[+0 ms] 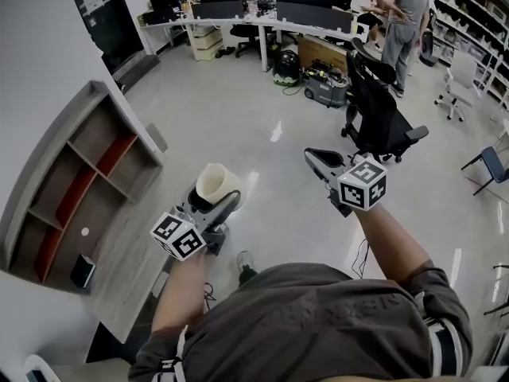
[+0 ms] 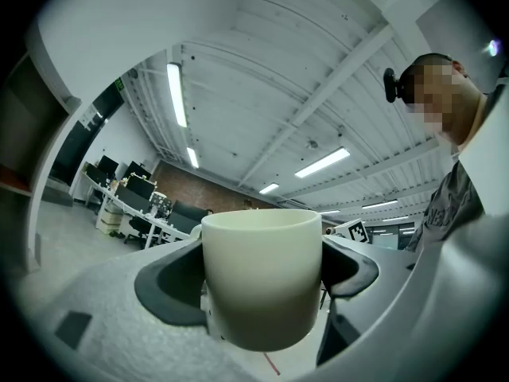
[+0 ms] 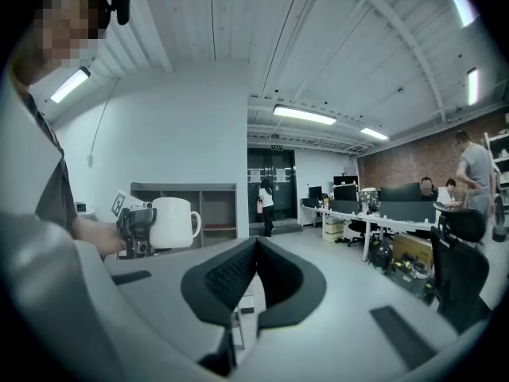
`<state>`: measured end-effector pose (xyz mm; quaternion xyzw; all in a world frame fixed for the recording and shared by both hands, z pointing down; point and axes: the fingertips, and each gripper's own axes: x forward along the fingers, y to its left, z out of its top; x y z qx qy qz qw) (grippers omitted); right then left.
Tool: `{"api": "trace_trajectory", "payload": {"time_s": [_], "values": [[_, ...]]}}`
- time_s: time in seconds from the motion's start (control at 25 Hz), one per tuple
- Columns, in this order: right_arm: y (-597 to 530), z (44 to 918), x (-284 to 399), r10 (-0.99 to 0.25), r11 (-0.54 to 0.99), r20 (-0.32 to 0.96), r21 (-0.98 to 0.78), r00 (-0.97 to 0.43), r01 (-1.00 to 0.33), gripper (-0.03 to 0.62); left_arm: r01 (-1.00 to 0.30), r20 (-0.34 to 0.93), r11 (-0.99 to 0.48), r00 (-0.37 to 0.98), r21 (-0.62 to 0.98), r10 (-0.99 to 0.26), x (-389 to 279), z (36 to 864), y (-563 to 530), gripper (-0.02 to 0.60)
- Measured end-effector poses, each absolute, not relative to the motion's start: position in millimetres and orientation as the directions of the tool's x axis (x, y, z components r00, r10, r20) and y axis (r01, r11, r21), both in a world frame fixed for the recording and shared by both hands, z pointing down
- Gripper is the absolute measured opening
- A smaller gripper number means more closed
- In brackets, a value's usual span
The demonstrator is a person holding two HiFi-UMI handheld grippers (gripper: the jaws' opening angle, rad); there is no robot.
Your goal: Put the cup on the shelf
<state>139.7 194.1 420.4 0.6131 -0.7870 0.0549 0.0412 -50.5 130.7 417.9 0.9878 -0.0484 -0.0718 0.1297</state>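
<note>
A cream cup point(image 1: 216, 185) point(image 2: 262, 277) sits upright between the jaws of my left gripper point(image 1: 208, 204) point(image 2: 262, 270), which is shut on its sides. In the right gripper view the cup point(image 3: 170, 223) shows a handle on its right, with the left gripper point(image 3: 137, 229) behind it. The grey shelf point(image 1: 79, 181) point(image 3: 203, 205) with open compartments stands against the wall at my left, apart from the cup. My right gripper point(image 1: 320, 163) point(image 3: 254, 249) hangs in the air to the right, its jaws shut with nothing between them.
A black office chair point(image 1: 374, 110) and a vacuum cleaner point(image 1: 324, 87) stand ahead on the right. Desks with monitors point(image 1: 262, 10) line the back, and a person point(image 1: 406, 14) stands there. Another person point(image 3: 265, 205) is by the dark doors. A small black box point(image 1: 82, 270) lies in the shelf.
</note>
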Motion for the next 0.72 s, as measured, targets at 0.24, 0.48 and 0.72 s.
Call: {"api": "trace_trajectory", "payload": {"time_s": [0.24, 0.48, 0.72], "values": [[64.3, 406.9, 143.9, -0.974, 0.213, 0.071, -0.047, -0.216, -0.976, -0.009, -0.014, -0.130, -0.972, 0.990, 0.233, -0.045, -34.7, 413.7, -6.6, 0.431], [-50.7, 391.1, 147.1, -0.981, 0.184, 0.045, -0.053, -0.187, -0.981, -0.008, 0.022, -0.103, -0.978, 0.995, 0.209, 0.000, -32.4, 404.8, -120.7, 0.431], [-124.0, 385.9, 153.0, -0.979, 0.197, 0.036, -0.047, -0.199, -0.979, -0.008, 0.028, -0.104, -0.977, 0.995, 0.209, 0.006, -25.4, 405.8, -196.2, 0.431]]}}
